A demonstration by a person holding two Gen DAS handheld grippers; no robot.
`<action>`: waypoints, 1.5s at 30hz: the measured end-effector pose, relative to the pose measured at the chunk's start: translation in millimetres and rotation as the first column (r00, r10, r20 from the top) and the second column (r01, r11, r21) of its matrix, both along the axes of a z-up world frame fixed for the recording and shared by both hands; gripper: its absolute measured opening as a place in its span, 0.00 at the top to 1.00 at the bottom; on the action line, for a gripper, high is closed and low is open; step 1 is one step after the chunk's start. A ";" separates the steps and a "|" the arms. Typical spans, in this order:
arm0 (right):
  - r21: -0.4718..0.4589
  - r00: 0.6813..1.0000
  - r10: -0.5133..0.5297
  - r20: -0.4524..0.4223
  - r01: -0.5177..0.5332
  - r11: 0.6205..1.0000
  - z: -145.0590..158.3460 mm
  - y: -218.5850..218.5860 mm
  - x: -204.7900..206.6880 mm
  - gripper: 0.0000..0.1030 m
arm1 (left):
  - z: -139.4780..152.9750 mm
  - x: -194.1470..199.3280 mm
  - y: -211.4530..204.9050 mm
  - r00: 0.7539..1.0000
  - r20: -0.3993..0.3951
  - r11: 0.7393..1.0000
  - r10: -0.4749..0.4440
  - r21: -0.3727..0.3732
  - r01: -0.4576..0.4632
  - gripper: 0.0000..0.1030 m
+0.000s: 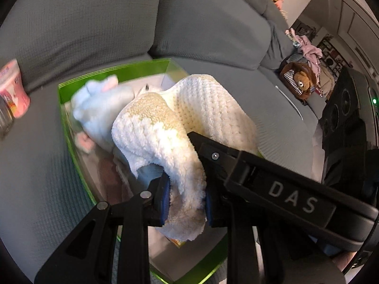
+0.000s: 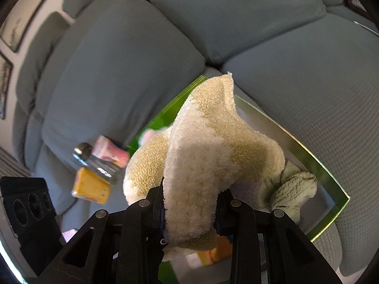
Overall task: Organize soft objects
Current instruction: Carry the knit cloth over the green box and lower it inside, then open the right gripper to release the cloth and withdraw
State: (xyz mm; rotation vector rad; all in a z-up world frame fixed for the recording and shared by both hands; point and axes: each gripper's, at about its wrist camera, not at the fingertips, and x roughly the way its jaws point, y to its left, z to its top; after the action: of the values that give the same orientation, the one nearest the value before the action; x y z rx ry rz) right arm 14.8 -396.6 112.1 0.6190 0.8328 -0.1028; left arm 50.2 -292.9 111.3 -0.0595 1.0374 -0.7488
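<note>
A fluffy cream and pale-yellow cloth (image 1: 180, 123) hangs over a green box (image 1: 71, 87) on the grey sofa. My left gripper (image 1: 187, 203) is shut on one end of the cloth. My right gripper (image 2: 189, 215) is shut on another part of the same cloth (image 2: 208, 146), and its black body (image 1: 272, 187) crosses the left wrist view. Inside the box lie a white and pink soft item (image 1: 99, 106) and a pale green cloth (image 2: 291, 189).
The grey sofa cushions (image 2: 113, 75) surround the green box (image 2: 331, 184). A pink packet (image 2: 109, 151), a dark metallic bottle (image 2: 94, 163) and a yellow packet (image 2: 91, 185) lie on the seat left of the box. A teddy bear (image 1: 300, 82) sits at the sofa's far end.
</note>
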 end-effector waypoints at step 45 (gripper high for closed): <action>-0.284 0.963 -0.153 0.221 0.214 0.935 94.0 21.6 -88.2 0.08 | 70.0 -50.9 63.1 0.973 0.182 0.990 0.143 -0.038 -0.139 0.01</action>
State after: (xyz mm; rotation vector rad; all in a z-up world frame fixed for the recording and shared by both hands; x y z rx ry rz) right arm -73.3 -375.0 206.0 0.4050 0.5510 -0.3311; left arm -0.7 -229.8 181.4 -0.0833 0.8378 -0.6259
